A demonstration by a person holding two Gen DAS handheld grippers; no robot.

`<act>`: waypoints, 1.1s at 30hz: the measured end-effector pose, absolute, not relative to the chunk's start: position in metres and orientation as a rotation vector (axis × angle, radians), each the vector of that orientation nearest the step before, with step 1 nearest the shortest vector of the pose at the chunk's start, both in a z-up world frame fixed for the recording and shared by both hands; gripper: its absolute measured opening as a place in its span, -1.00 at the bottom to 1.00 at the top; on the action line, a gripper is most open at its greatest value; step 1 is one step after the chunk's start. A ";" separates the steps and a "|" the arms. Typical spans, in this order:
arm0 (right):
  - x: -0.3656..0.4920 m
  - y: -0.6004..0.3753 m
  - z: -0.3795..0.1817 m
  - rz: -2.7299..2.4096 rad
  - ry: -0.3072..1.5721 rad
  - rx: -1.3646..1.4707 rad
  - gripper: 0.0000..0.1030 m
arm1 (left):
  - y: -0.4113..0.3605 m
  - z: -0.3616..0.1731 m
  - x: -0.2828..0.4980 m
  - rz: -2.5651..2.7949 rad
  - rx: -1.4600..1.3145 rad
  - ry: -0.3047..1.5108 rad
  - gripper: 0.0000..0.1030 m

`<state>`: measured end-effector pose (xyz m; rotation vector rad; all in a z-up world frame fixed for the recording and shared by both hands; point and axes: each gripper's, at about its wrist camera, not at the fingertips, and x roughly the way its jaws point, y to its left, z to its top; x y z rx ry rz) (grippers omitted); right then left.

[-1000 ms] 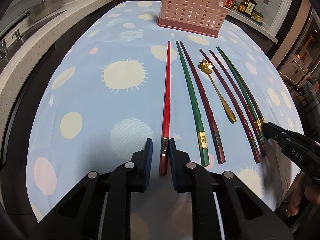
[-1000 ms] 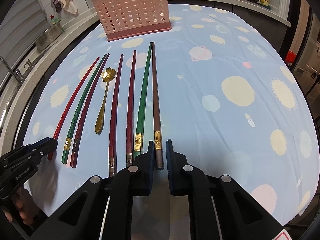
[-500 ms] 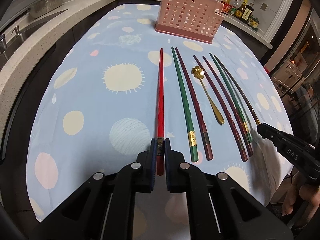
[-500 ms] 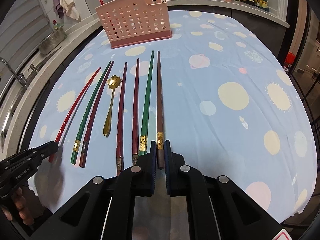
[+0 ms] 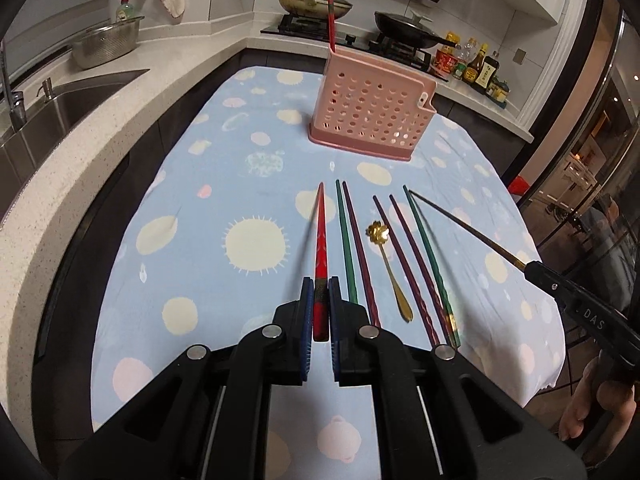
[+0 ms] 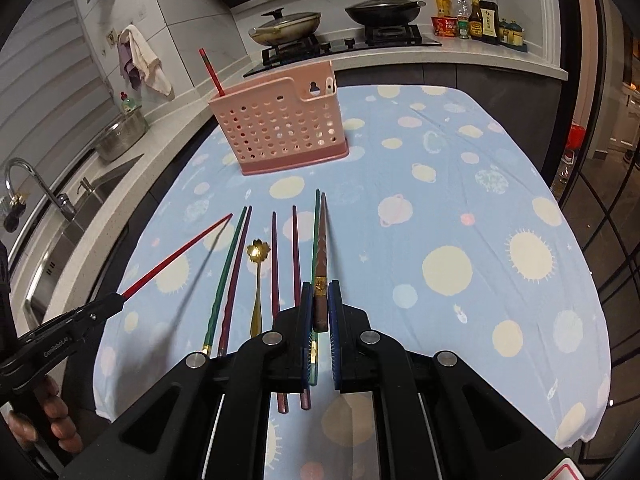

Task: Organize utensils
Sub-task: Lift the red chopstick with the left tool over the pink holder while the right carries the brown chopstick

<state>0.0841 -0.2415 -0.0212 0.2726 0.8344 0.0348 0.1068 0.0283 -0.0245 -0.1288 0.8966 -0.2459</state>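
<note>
My left gripper (image 5: 320,284) is shut on the thick end of a red chopstick (image 5: 321,240), which is lifted off the blue spotted tablecloth (image 5: 192,240). My right gripper (image 6: 320,286) is shut on a brown chopstick (image 6: 322,248), also raised. Each shows in the other's view: the right gripper (image 5: 532,270) with the brown chopstick (image 5: 460,228), the left gripper (image 6: 116,300) with the red chopstick (image 6: 180,254). Several green and maroon chopsticks (image 5: 358,248) and a gold spoon (image 5: 390,276) lie in a row on the cloth. The pink perforated basket (image 5: 372,116) stands behind them, one red chopstick (image 6: 210,70) upright inside.
A sink (image 5: 80,96) and steel colander (image 5: 108,42) sit on the counter to the left. Beyond the table are a stove with two pans (image 6: 332,24) and sauce bottles (image 6: 476,18). A glass door (image 5: 592,184) lies right. A person's hand (image 6: 52,428) grips the left tool.
The jaws of both grippers closed on their chopsticks, then both rose, lifting the red and the brown chopstick off the cloth. The rest of the row stayed put.
</note>
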 end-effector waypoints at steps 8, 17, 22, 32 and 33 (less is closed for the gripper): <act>0.104 -0.255 0.018 0.030 0.740 0.287 -0.86 | 0.035 0.021 0.136 -0.240 -0.155 0.792 -0.87; 0.132 -0.270 0.046 0.025 0.664 0.300 -0.86 | 0.029 0.053 0.170 -0.239 -0.139 0.702 -0.87; 0.147 -0.274 0.060 0.023 0.634 0.296 -0.86 | 0.025 0.067 0.188 -0.246 -0.137 0.672 -0.87; 0.182 -0.281 0.097 0.052 0.553 0.299 -0.86 | 0.011 0.116 0.224 -0.290 -0.138 0.575 -0.87; 0.187 -0.282 0.102 0.059 0.543 0.304 -0.86 | 0.009 0.121 0.227 -0.295 -0.139 0.563 -0.87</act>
